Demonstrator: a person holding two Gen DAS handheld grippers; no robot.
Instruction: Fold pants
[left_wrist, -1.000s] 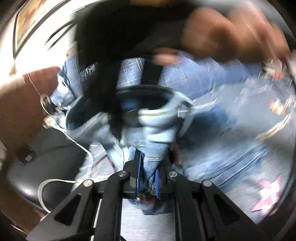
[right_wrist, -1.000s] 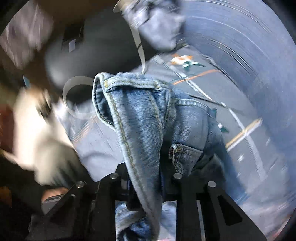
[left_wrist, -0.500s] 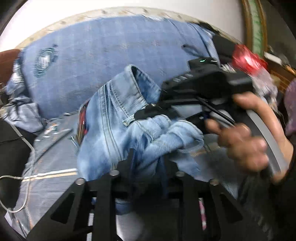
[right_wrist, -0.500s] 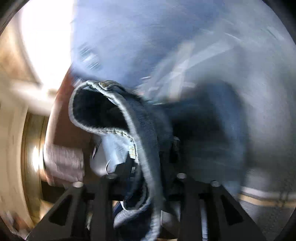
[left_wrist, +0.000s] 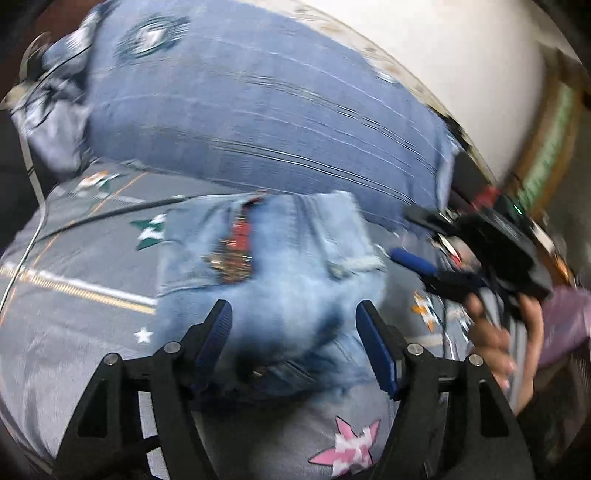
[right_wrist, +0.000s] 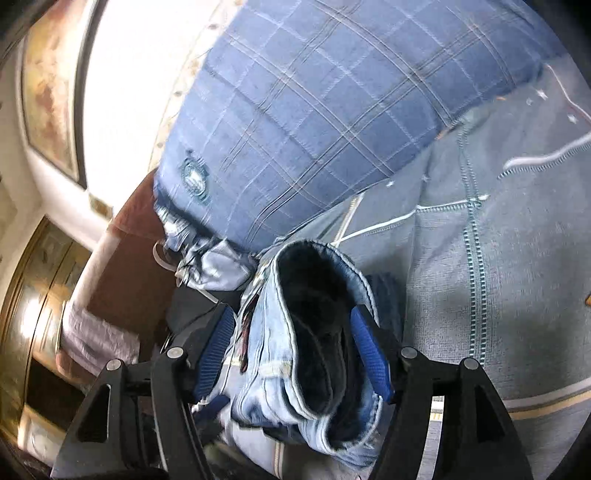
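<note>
Left wrist view: my left gripper (left_wrist: 297, 345) now stands with its fingers spread wide, where half a second ago it was clamped on a bunch of denim; the pants (left_wrist: 266, 280) lie as a compact bundle on the grey patterned bedspread (left_wrist: 74, 295), just in front of the blue checked pillow (left_wrist: 258, 118). At the right edge, the right gripper (left_wrist: 439, 273) appears beside the bundle with one blue pad visible, held by the person's hand (left_wrist: 495, 332); motion blur hides finer detail. Right wrist view: my right gripper (right_wrist: 293, 347) also stands parted, its blue pads flanking the denim without pinching it, whereas earlier it gripped a fold. The open waistband or leg opening faces the camera, dark inside, and the pillow (right_wrist: 332, 110) rises directly behind. I read both releases as the folded bundle having just been set down, so the task appears near its end; only a retreat or a final tidy seems left.
</note>
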